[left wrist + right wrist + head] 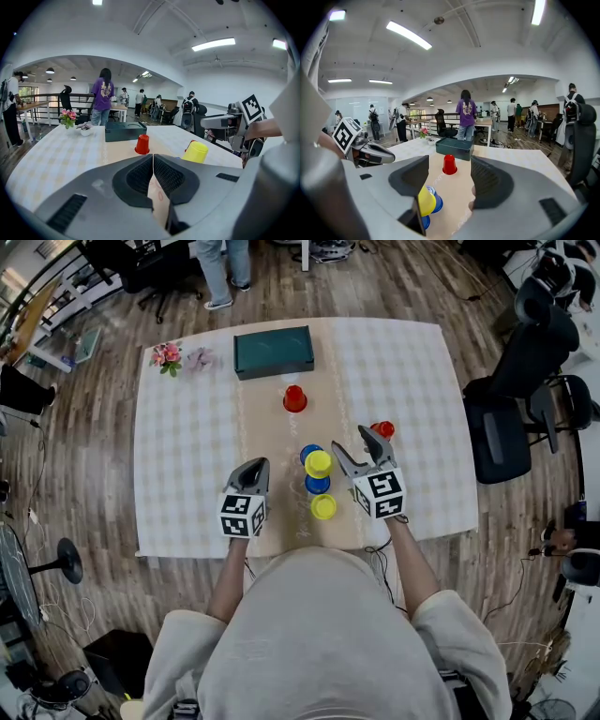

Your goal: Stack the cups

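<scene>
Over checked surface (187, 456), with left tool (260, 465) pressed closed on nothing, bring wide-open, empty right tool (359, 444) squarely round nearest yellow cup (323, 507), squeeze lightly, lift straight; counted near to far: two yellow cups, two blue cups (317, 486), two red cups (294, 398).

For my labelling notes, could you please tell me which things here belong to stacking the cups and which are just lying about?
Job: far red cup, right red cup, middle yellow cup, near yellow cup, blue cups.
Lying about: green box, flowers, small dish.
</scene>
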The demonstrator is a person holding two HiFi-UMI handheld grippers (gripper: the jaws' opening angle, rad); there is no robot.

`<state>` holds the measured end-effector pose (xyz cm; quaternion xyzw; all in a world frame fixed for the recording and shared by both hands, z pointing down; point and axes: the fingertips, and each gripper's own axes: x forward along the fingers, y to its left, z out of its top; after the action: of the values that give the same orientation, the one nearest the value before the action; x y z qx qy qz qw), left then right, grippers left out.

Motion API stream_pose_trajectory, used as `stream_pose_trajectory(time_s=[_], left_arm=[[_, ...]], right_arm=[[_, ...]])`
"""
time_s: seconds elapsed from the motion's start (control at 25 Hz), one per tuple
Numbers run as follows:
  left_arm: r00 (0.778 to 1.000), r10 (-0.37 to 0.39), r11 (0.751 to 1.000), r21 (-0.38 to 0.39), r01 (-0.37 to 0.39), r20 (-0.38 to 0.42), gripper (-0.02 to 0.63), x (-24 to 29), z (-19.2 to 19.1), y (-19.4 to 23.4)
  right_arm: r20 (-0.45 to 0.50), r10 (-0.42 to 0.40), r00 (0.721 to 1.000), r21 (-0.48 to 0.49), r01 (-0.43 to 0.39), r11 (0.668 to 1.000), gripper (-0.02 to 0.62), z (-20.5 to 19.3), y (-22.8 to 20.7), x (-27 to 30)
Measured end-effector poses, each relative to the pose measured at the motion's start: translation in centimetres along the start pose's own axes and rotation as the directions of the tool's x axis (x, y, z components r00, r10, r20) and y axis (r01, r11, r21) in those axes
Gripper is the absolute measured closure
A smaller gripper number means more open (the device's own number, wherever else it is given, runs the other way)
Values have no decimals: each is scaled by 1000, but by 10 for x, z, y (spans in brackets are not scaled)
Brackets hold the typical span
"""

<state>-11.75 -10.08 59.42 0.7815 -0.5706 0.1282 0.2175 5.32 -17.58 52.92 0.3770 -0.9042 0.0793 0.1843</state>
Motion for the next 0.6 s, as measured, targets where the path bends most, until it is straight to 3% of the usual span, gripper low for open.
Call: stream_pose_trajectory(time_s=[0.6], left_arm=[[999, 28, 999, -33, -29, -21, 591, 8, -2, 22]], right_arm=[[-30, 33, 999, -15, -34, 999, 325, 10, -14, 52]])
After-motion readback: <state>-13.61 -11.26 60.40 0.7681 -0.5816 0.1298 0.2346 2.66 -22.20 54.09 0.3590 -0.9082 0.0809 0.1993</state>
